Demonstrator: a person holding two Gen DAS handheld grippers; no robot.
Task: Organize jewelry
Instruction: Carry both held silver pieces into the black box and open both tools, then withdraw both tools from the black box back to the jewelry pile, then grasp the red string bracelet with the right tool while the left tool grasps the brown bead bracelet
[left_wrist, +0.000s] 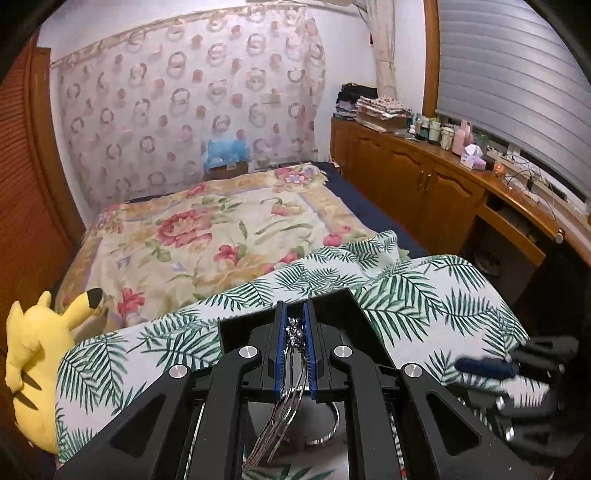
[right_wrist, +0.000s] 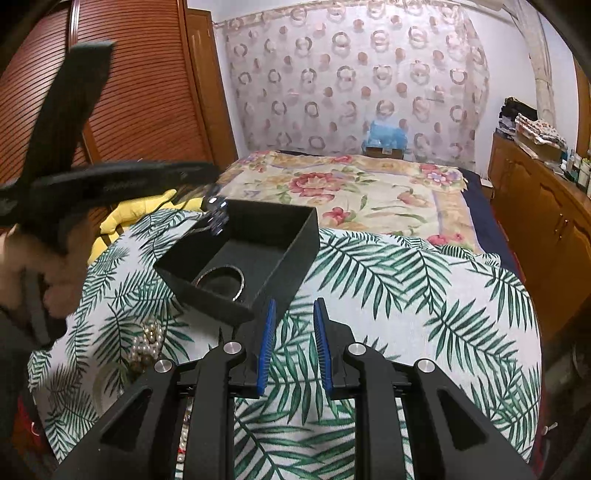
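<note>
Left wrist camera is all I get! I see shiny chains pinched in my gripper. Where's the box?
Observer: The right wrist view shows the open black box on the palm-leaf cloth, and the silver chains hang at its near corner.
Operator: Is the box empty?
Observer: No, a silver bangle lies inside.
Operator: More jewelry left?
Observer: Yes, a pearl necklace lies on the cloth beside the box.

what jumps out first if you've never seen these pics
The left claw is shut on a silvery chain over the palm-leaf cloth. On the cloth sits an open black box with a bangle inside, a pearl pile beside it, and a yellow plush at far left.
</note>
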